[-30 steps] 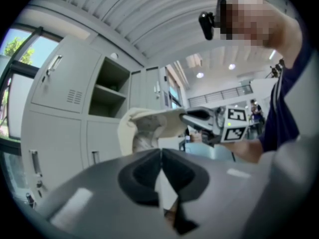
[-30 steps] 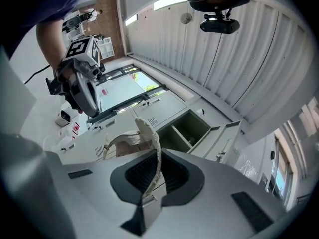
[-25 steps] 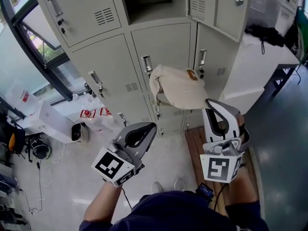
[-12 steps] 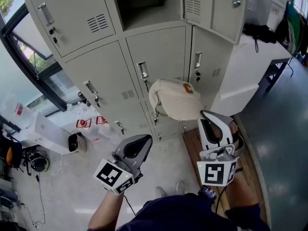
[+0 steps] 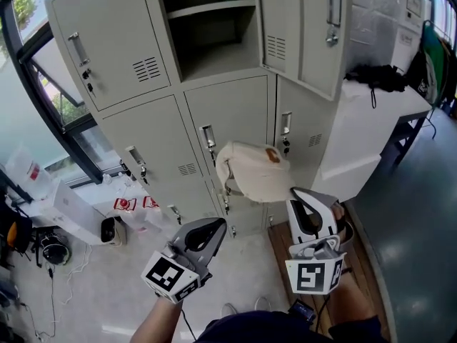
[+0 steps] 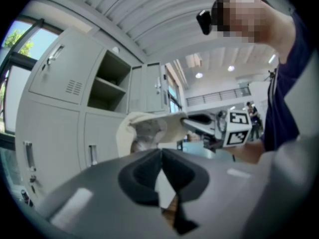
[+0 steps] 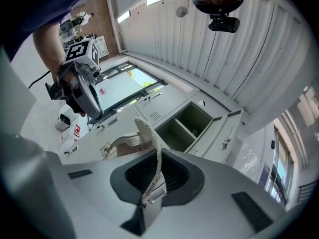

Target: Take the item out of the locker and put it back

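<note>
A cream cap with a brown patch hangs in front of the lower locker doors. My right gripper is shut on its brim, a thin cream edge pinched between the jaws. Above it, the open locker compartment shows a shelf and a dark inside, with its door swung out to the right. My left gripper is shut and holds nothing, low and left of the cap. The left gripper view shows the cap and the right gripper beyond its closed jaws.
Grey lockers with handles fill the wall ahead. A window and white boxes with floor clutter lie at the left. A white table with a dark object stands right. A wooden pallet lies below.
The cap and both grippers sit lower in the head view, and more of the open locker above shows. The right gripper still holds the cap.
</note>
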A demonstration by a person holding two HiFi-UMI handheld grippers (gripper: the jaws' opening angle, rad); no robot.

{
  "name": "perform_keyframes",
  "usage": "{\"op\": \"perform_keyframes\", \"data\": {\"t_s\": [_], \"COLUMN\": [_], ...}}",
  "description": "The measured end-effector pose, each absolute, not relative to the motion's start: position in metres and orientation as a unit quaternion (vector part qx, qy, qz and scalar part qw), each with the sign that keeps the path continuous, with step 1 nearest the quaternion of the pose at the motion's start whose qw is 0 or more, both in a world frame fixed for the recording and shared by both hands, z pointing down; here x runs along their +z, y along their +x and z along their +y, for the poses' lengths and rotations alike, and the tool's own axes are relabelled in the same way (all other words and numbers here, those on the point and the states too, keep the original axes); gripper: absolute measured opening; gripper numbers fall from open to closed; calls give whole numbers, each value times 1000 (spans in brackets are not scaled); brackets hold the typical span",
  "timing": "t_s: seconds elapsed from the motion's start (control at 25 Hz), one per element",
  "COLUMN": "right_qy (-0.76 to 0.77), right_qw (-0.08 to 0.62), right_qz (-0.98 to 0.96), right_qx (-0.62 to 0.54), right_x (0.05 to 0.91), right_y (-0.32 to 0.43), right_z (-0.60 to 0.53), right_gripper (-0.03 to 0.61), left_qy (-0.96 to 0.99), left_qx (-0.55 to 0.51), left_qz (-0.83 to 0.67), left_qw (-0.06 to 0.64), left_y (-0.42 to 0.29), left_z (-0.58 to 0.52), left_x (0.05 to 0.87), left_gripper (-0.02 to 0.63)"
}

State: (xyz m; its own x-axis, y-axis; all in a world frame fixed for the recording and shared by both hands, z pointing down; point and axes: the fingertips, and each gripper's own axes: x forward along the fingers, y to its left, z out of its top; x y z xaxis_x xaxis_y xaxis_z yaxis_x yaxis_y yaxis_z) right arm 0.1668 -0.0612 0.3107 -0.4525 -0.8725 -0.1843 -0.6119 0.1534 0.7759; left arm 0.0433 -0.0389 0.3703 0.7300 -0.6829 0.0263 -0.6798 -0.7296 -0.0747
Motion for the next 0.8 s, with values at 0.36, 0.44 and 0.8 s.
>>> {"op": "perform_keyframes", "data": {"t_s": [0.36,0.44,0.8], "right_qy": [482,478,477], "right_qw": [112,100,79], "right_qz": [-736,-733,-711], "right_qx": [-462,-475,-510], "right_x": [264,250,205], "right_y": [180,178,166], "right_z": [-65,-66,-77], "right_gripper": [23,23,23], "left_qy": [-913,-911,-908], "left_qx": [-27,-23,13], "left_qz": [400,403,401], "left_qw": [71,84,118], "left_y": [63,66,64], "left_z": [-46,-48,-63], "left_x": [330,318,278], "left_gripper": [6,6,6]}}
